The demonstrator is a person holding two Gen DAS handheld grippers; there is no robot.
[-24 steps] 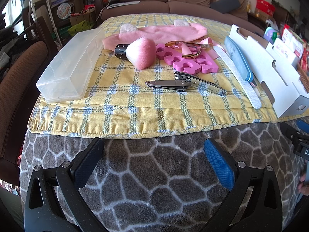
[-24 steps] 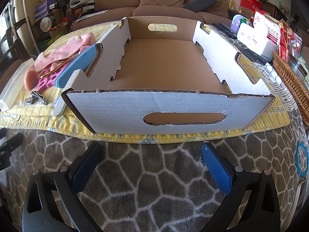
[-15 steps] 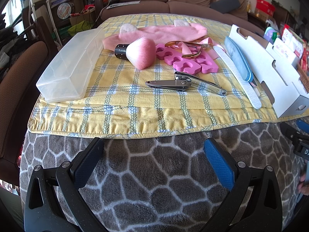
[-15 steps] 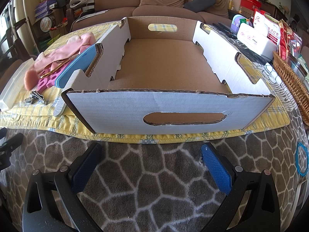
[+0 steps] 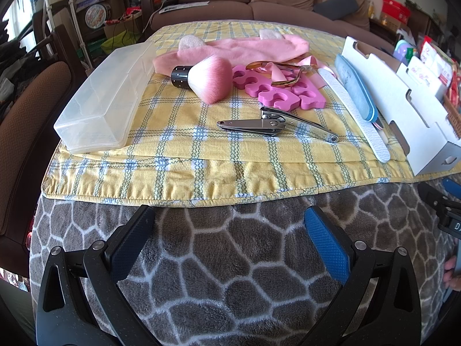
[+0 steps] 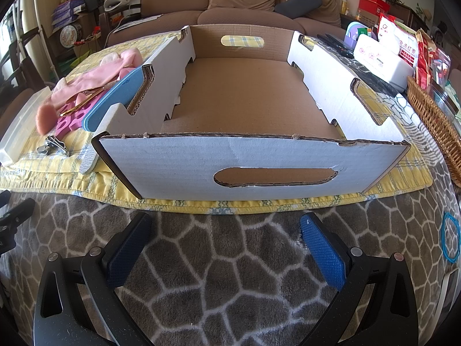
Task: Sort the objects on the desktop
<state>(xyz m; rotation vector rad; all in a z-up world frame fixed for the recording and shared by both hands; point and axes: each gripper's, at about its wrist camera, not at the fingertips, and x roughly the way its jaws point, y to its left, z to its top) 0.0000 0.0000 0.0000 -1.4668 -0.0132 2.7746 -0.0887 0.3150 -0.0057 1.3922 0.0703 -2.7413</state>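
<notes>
On the yellow checked cloth (image 5: pixel 184 170) lie a pink powder brush (image 5: pixel 207 79), pink toe separators (image 5: pixel 276 92), a gold eyelash curler (image 5: pixel 276 72), a pink headband (image 5: pixel 239 47), steel nail clippers (image 5: pixel 270 124), a white nail file (image 5: pixel 357 118) and a blue buffer block (image 5: pixel 357 89). A clear plastic case (image 5: pixel 106 98) lies at the left. My left gripper (image 5: pixel 229 245) is open and empty over the grey blanket, short of the cloth. My right gripper (image 6: pixel 224 248) is open and empty in front of the empty white cardboard box (image 6: pixel 253 161).
A wicker basket (image 6: pixel 432 115) and a white tissue box (image 6: pixel 383 60) stand right of the cardboard box. A blue rubber band (image 6: pixel 451 240) lies on the grey blanket (image 6: pixel 230 274). A brown chair (image 5: pixel 26 121) stands at the left, a sofa (image 6: pixel 245 3) behind.
</notes>
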